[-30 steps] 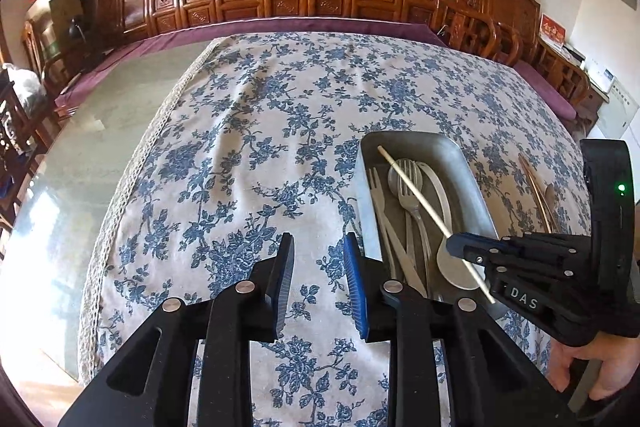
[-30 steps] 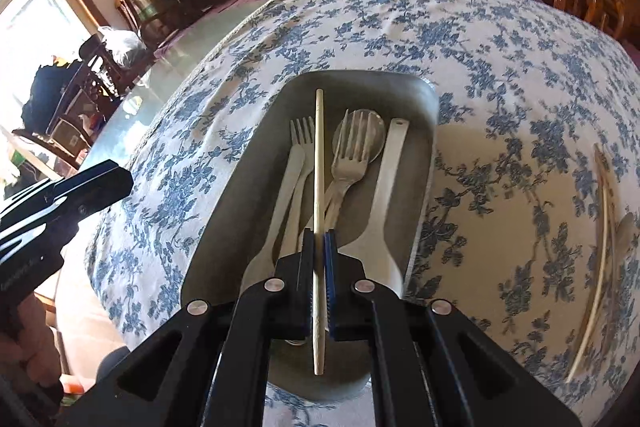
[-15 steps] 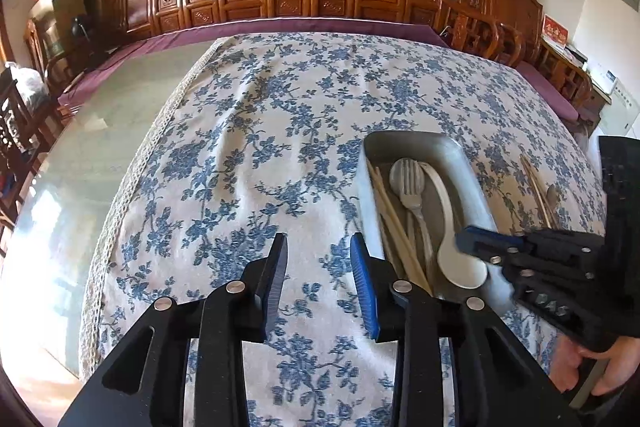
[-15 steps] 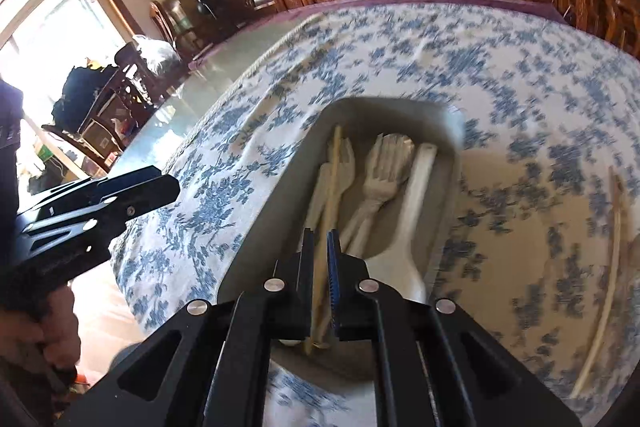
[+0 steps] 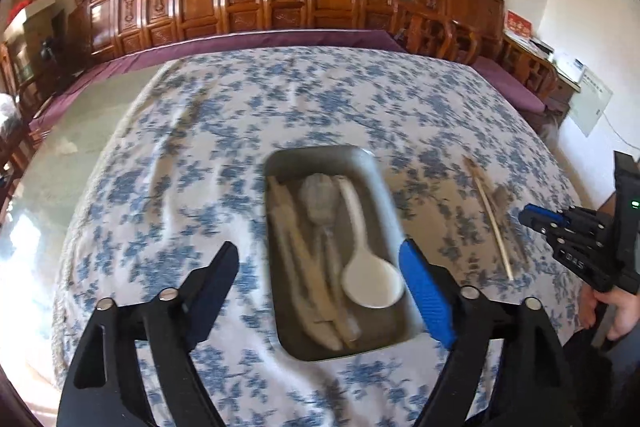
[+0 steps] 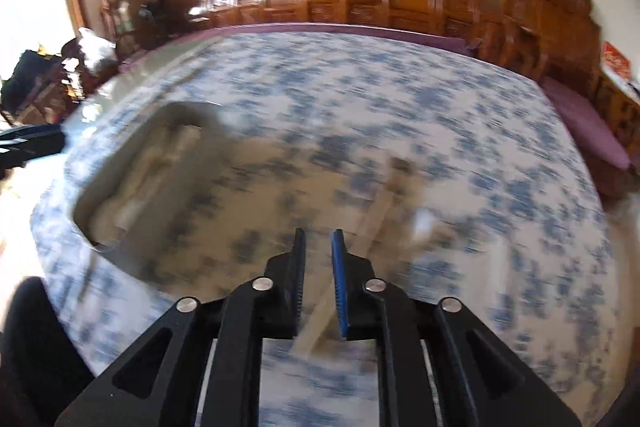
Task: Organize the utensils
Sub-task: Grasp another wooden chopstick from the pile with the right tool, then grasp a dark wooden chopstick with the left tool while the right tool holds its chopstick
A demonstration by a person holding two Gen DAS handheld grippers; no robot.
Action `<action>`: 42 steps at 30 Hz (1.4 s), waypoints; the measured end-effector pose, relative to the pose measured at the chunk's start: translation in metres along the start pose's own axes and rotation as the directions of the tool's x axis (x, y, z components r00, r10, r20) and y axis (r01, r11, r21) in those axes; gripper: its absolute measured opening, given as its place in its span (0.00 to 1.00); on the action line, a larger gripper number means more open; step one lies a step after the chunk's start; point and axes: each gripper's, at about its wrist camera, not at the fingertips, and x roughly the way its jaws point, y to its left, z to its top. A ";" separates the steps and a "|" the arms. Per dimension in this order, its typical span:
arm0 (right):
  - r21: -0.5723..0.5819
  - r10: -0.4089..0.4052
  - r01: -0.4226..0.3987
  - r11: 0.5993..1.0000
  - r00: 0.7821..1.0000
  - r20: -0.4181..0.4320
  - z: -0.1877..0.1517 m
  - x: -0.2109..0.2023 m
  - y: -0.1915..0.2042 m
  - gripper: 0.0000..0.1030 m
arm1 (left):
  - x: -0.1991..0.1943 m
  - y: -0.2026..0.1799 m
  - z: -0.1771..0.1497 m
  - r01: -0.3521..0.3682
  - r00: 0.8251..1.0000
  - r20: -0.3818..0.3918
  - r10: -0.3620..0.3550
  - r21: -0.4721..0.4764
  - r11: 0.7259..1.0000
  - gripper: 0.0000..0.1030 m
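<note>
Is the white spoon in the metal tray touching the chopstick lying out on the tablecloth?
Apart. The left wrist view shows the spoon inside the tray, the chopstick on the tablecloth beyond its rim.

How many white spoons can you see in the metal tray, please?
1: a white spoon lies along the right side of the metal tray, bowl nearest the camera. Others may hide among the blurred pale utensils beside it.

The table is mostly covered by a blue-flowered white cloth, bare at 9 o'clock. On the cloth a grey metal tray sits near 6 o'clock, and 1 pale chopstick lies toward 3 o'clock, apart from it.
</note>
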 end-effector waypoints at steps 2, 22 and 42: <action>0.045 -0.001 0.002 0.999 1.000 -0.015 -0.009 0.009 -0.018 0.20 | 0.003 -0.011 0.000 0.014 1.000 -0.005 -0.013 0.008 1.000 0.80; 0.075 0.018 -0.009 0.997 0.992 -0.124 -0.028 0.040 -0.027 0.13 | 0.033 -0.105 -0.029 0.072 0.995 -0.081 -0.062 0.127 0.989 0.81; 0.216 0.031 -0.038 0.976 0.999 0.036 -0.018 0.009 -0.076 0.06 | 0.100 -0.171 -0.010 0.085 0.987 -0.150 -0.059 0.169 0.982 0.81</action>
